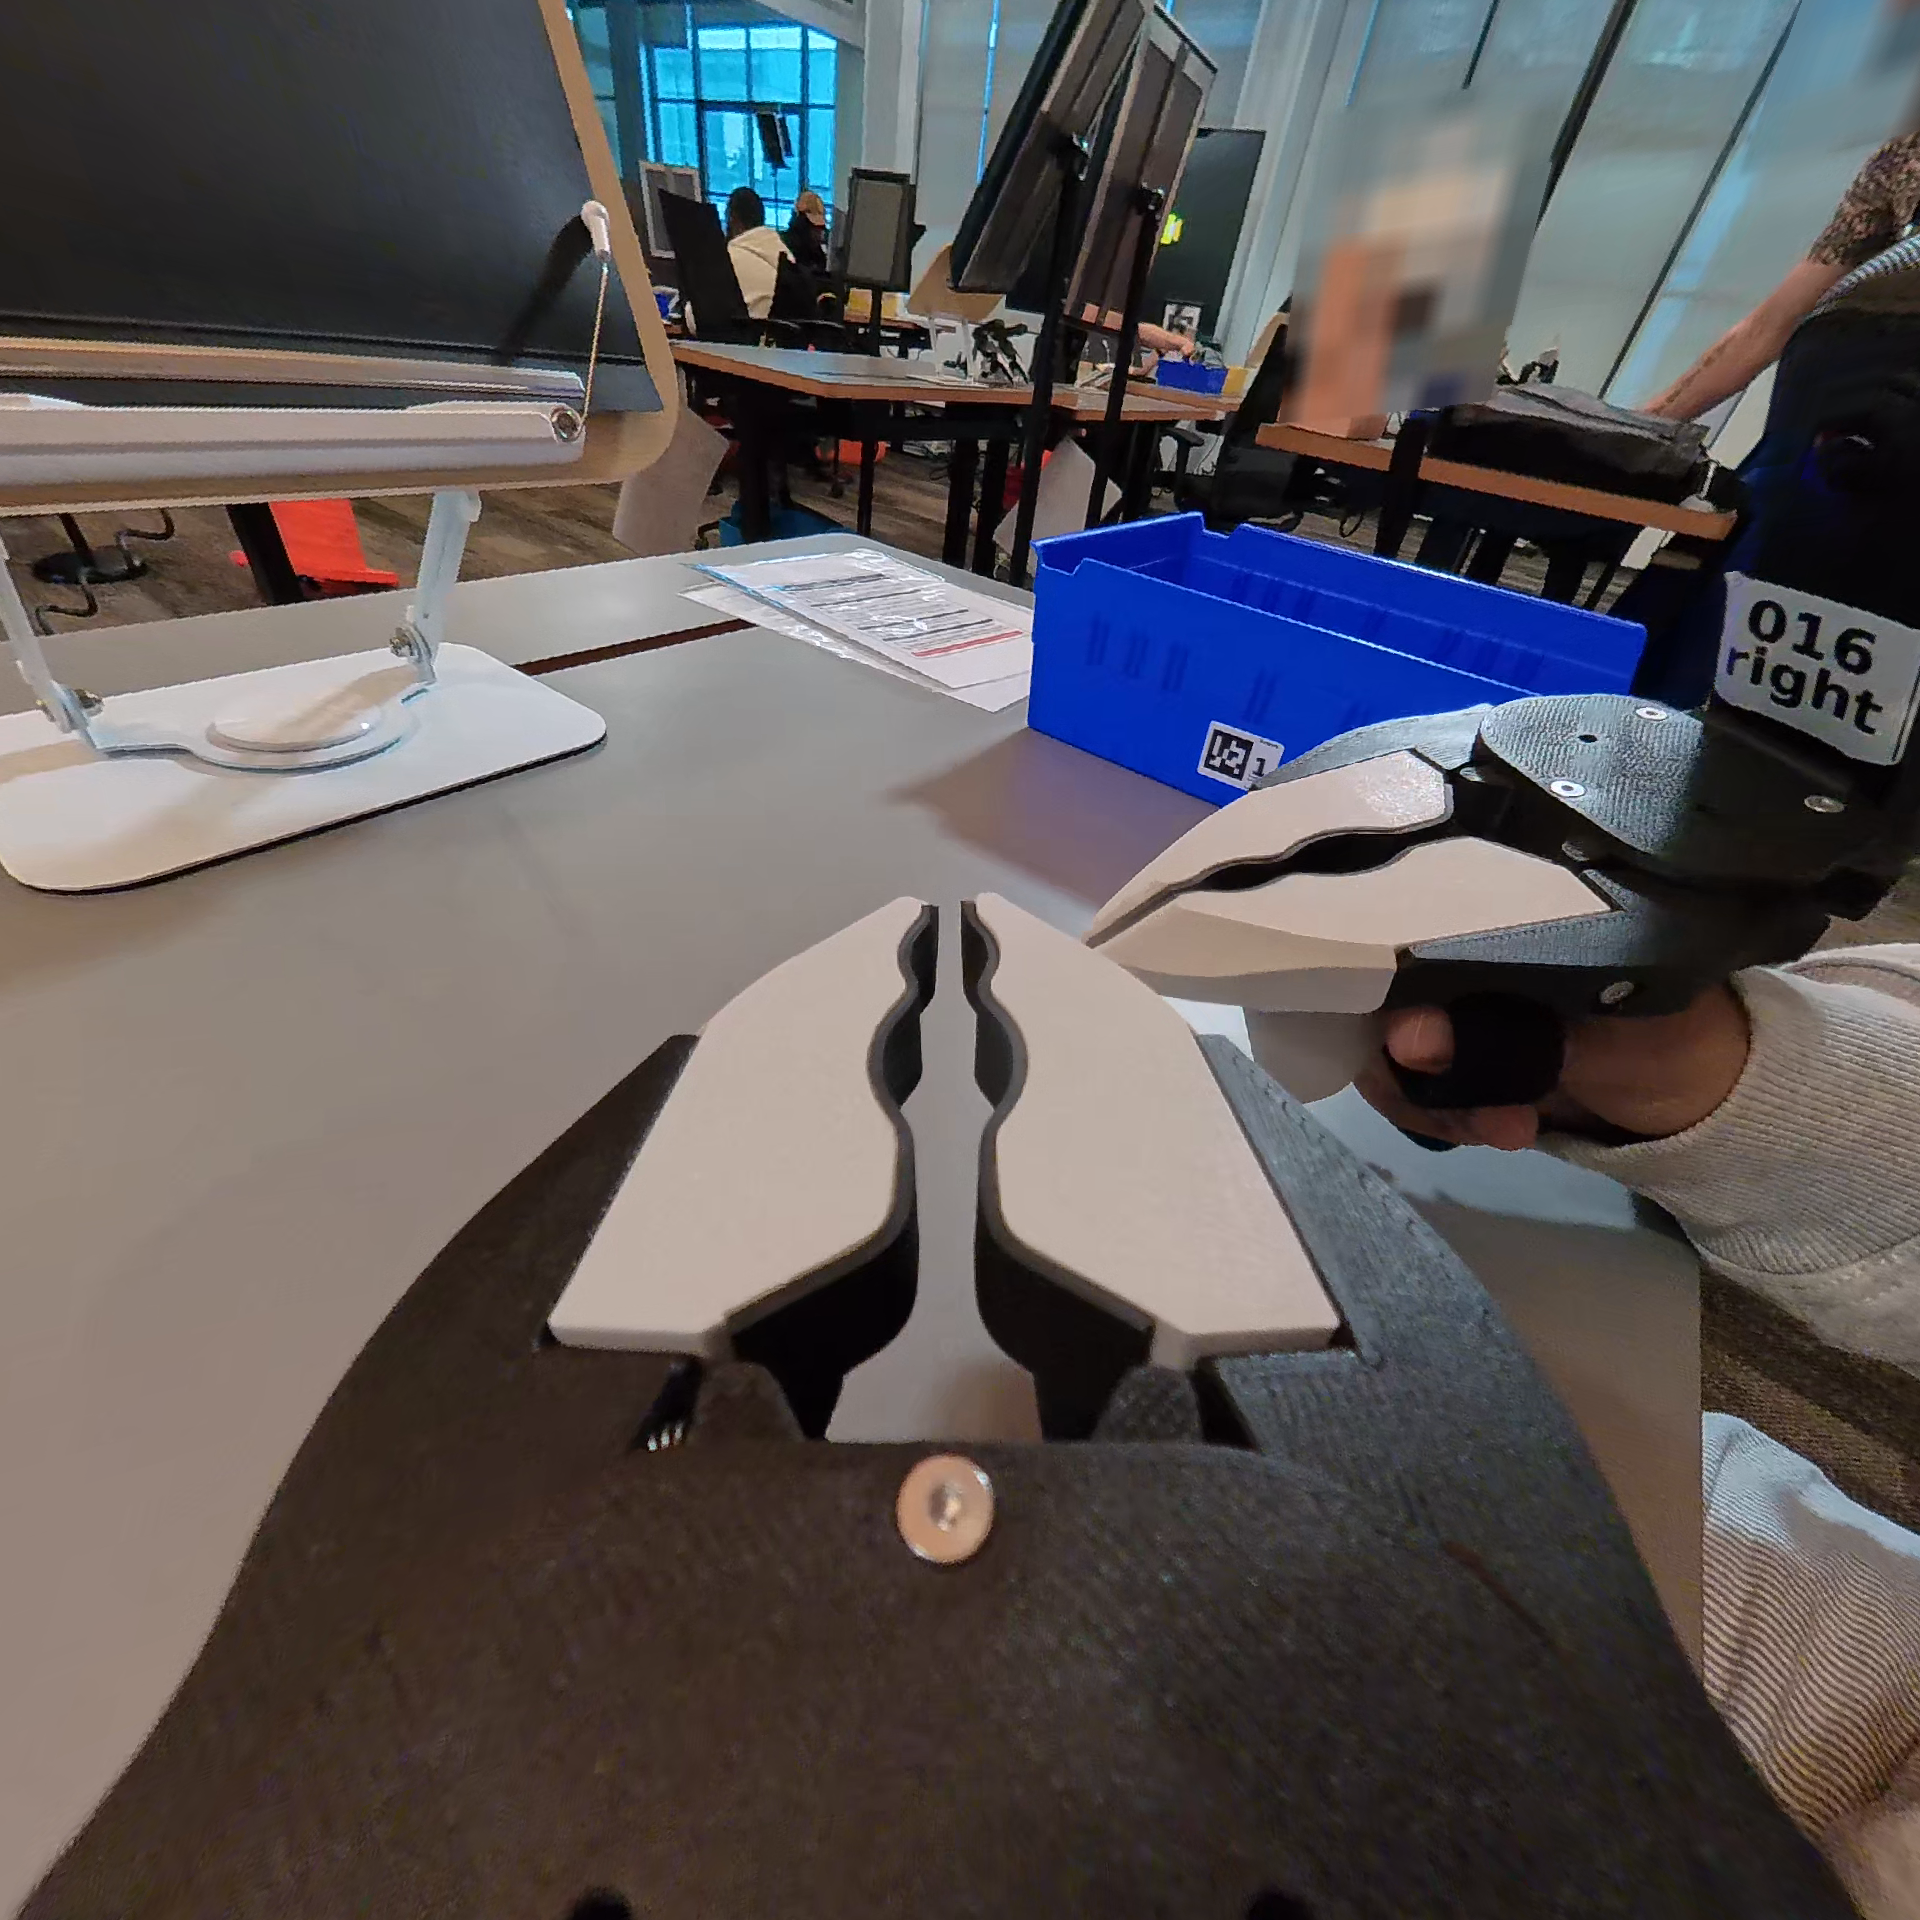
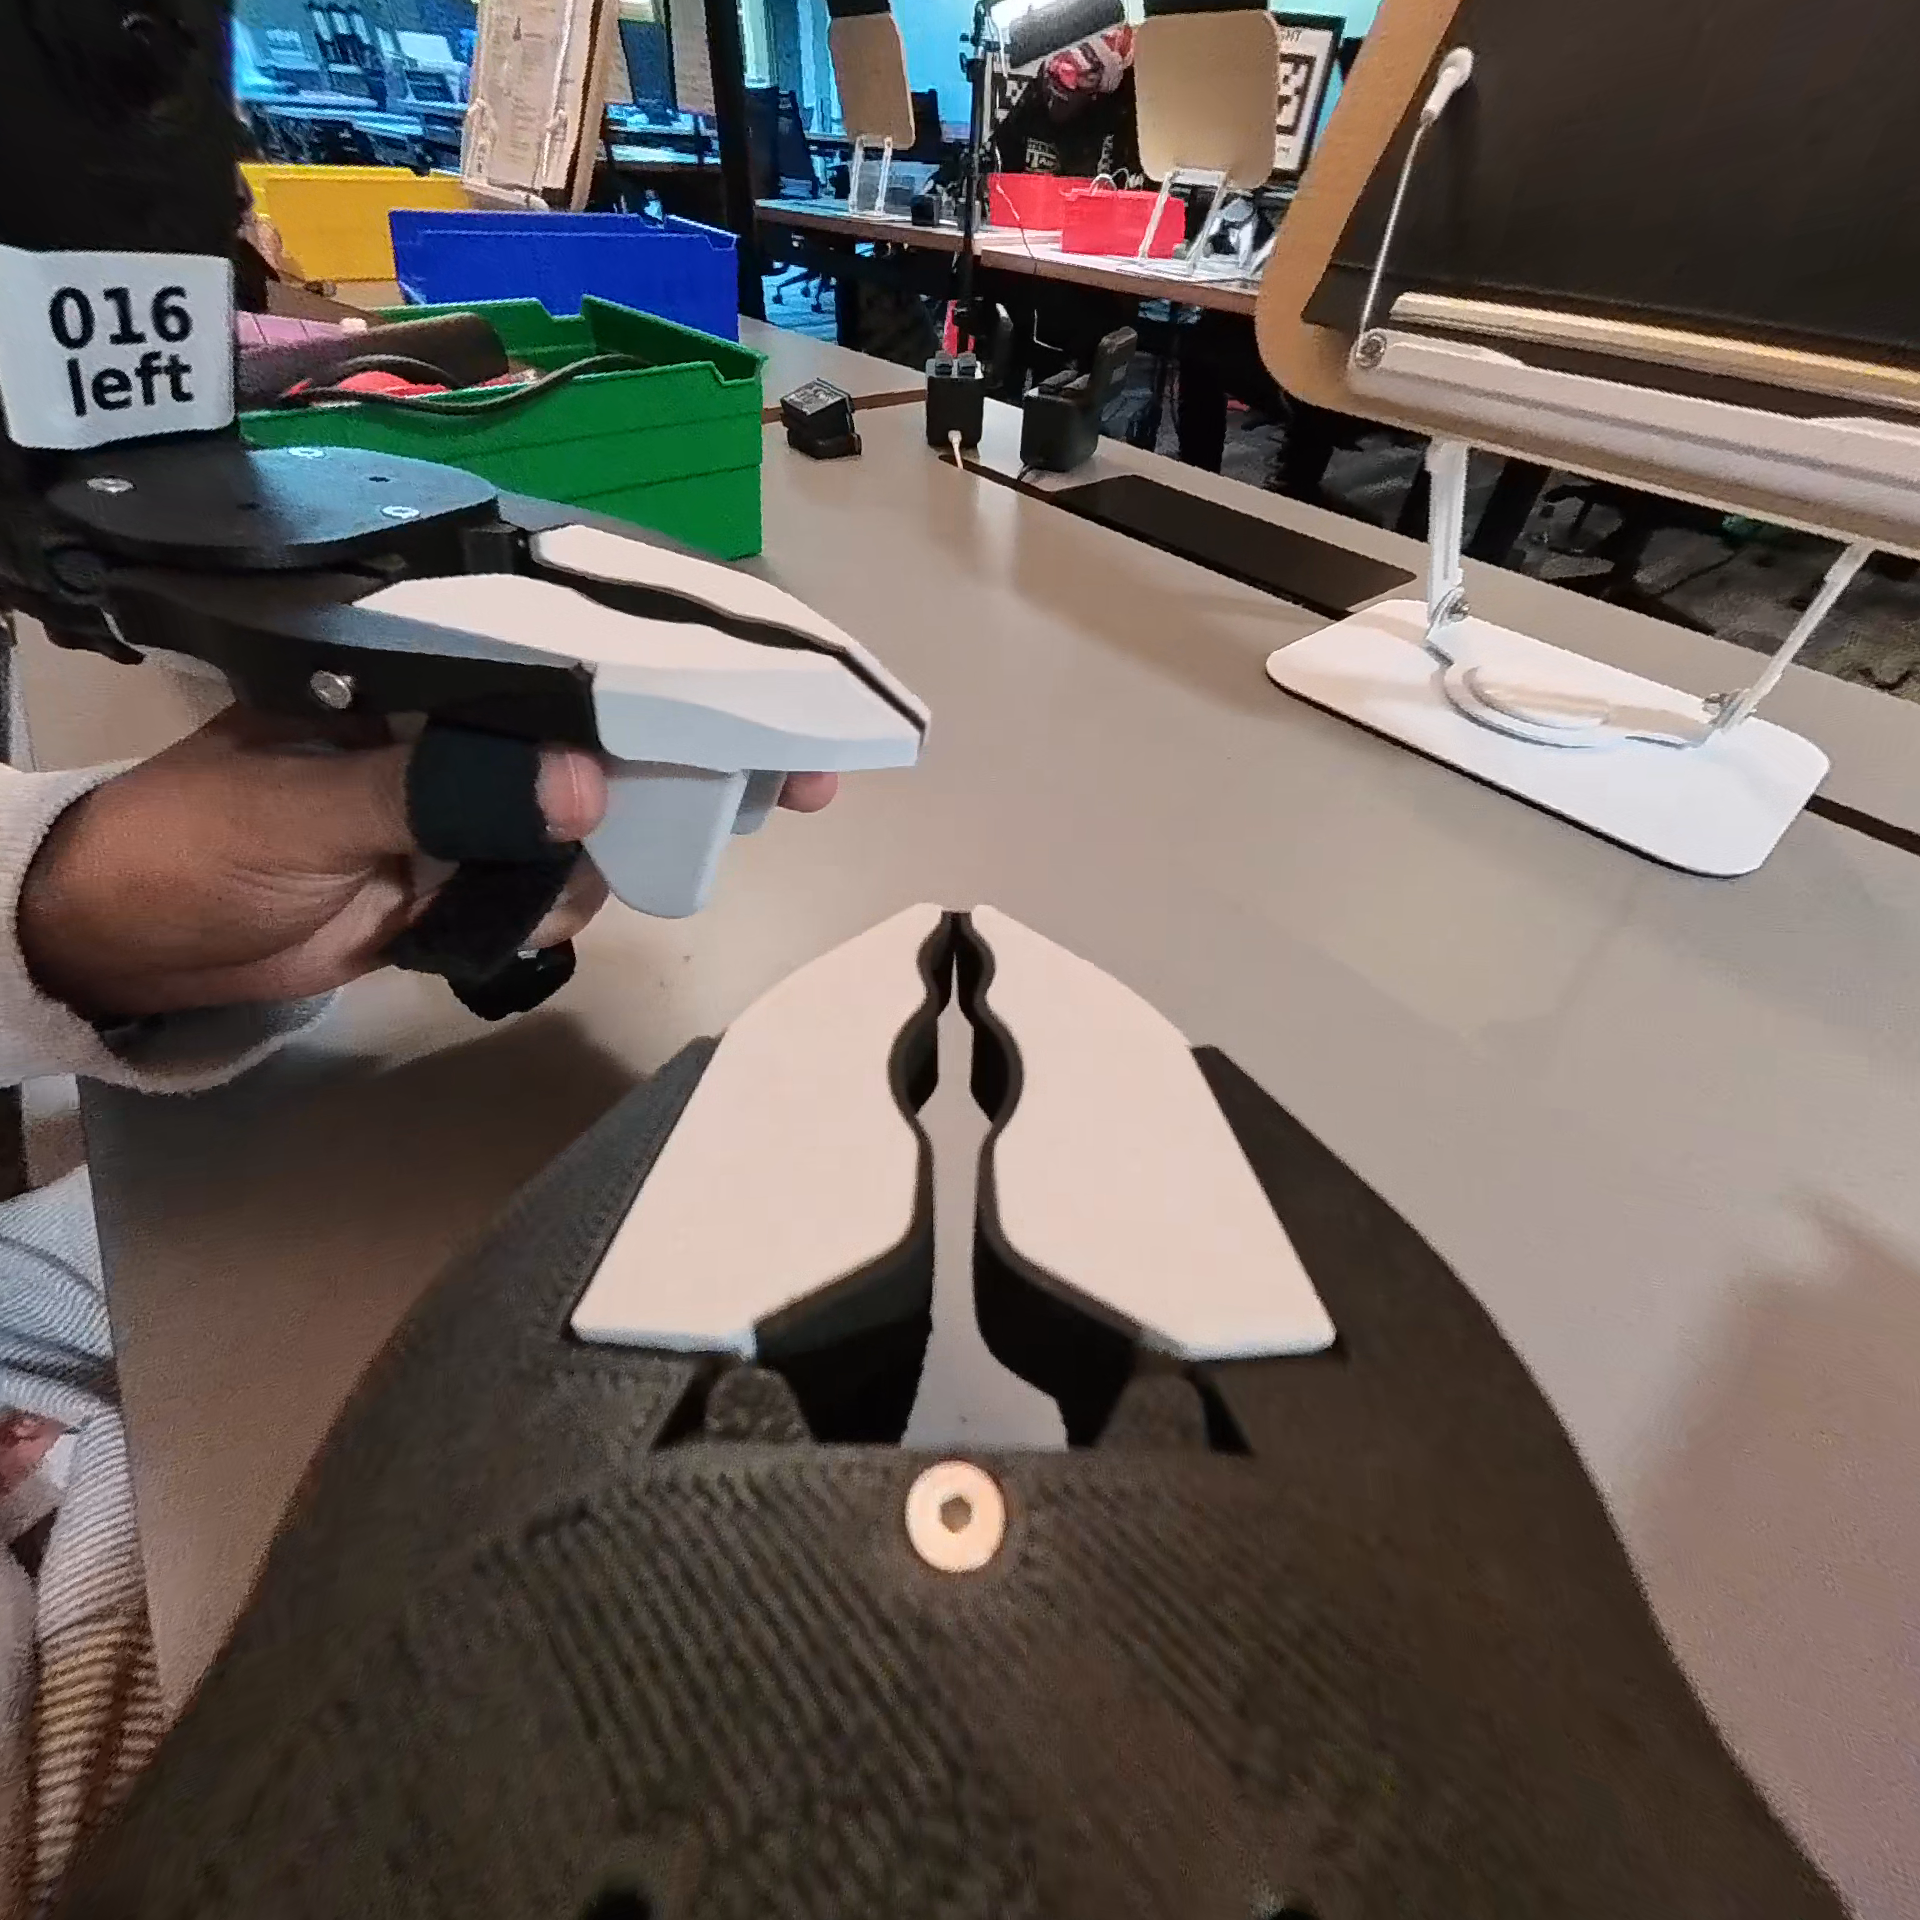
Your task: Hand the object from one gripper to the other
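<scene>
Both grippers are shut and hold nothing. My left gripper (image 1: 948, 906) hovers over the grey table (image 1: 468, 987), its two white fingers nearly touching. It also shows at the left of the right wrist view (image 2: 914, 727). My right gripper (image 2: 958, 914) is shut too, and shows at the right of the left wrist view (image 1: 1101, 933), its tips close beside the left gripper's tips. No object to hand over shows between the fingers or on the table near them.
A blue bin (image 1: 1299, 665) stands at the back right beside a sheet of paper (image 1: 883, 623). A green bin (image 2: 582, 436) with several items stands behind the left gripper. A white tablet stand (image 1: 260, 748) and chargers (image 2: 956, 400) are on the table.
</scene>
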A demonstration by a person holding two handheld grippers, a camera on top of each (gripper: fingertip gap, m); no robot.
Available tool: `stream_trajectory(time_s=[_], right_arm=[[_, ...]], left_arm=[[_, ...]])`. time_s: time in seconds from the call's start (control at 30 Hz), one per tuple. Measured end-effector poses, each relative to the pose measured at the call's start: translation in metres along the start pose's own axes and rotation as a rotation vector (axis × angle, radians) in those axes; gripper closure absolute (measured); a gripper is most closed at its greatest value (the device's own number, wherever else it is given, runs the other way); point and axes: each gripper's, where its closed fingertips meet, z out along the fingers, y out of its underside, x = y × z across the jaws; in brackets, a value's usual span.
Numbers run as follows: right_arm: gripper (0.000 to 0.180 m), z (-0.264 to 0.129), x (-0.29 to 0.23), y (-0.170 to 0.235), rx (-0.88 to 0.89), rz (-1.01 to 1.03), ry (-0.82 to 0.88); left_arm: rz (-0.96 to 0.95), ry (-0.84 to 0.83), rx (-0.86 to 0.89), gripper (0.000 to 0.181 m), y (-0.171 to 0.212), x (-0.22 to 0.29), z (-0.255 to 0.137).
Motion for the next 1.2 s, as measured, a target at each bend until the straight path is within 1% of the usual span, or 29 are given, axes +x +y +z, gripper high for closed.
stream_trajectory(time_s=[0.03, 0.23, 0.3, 0.37, 0.47, 0.6, 0.7, 0.77, 0.9, 0.97, 1.03, 1.07, 1.13, 1.2], right_arm=[[0.179, 0.000, 0.000, 0.000, 0.002, 0.007, 0.000], [0.179, 0.001, 0.000, 0.002, -0.002, 0.026, -0.004], [0.179, 0.001, -0.001, 0.002, -0.003, 0.028, -0.005], [0.179, 0.001, -0.001, 0.002, -0.003, 0.028, -0.003], [0.179, 0.001, -0.002, 0.002, -0.001, 0.039, -0.010], [0.178, 0.005, -0.006, -0.001, 0.009, 0.046, -0.033], [0.178, 0.015, -0.010, -0.004, 0.015, 0.057, -0.065], [0.178, 0.023, -0.015, -0.005, 0.012, 0.069, -0.094], [0.178, 0.038, -0.029, -0.010, 0.018, 0.074, -0.156], [0.178, 0.046, -0.038, -0.012, 0.017, 0.066, -0.188], [0.178, 0.054, -0.047, -0.013, 0.011, 0.050, -0.216], [0.178, 0.057, -0.051, -0.013, 0.007, 0.038, -0.228], [0.178, 0.063, -0.060, -0.014, 0.003, 0.015, -0.251], [0.178, 0.068, -0.068, -0.014, -0.002, -0.005, -0.273]], left_arm=[[0.000, 0.000, 0.000, 0.176, 0.000, 0.000, 0.000], [0.022, -0.032, 0.006, 0.176, -0.005, -0.009, -0.004], [0.037, -0.114, 0.016, 0.178, -0.012, -0.027, -0.012], [0.061, -0.198, 0.062, 0.178, -0.029, -0.049, -0.028], [0.079, -0.345, 0.129, 0.178, -0.065, -0.092, -0.067], [0.070, -0.522, 0.241, 0.177, -0.117, -0.137, -0.138], [0.068, -0.655, 0.222, 0.174, -0.131, -0.165, -0.193], [0.027, -0.710, 0.176, 0.169, -0.127, -0.181, -0.225], [-0.136, -0.783, 0.007, 0.162, -0.096, -0.207, -0.284], [-0.146, -0.890, -0.122, 0.156, -0.073, -0.220, -0.319], [-0.135, -1.065, -0.287, 0.148, -0.044, -0.235, -0.365], [-0.147, -1.112, -0.358, 0.147, -0.029, -0.238, -0.383], [-0.227, -1.103, -0.420, 0.146, -0.007, -0.236, -0.400], [-0.302, -1.050, -0.420, 0.147, 0.005, -0.231, -0.401]])
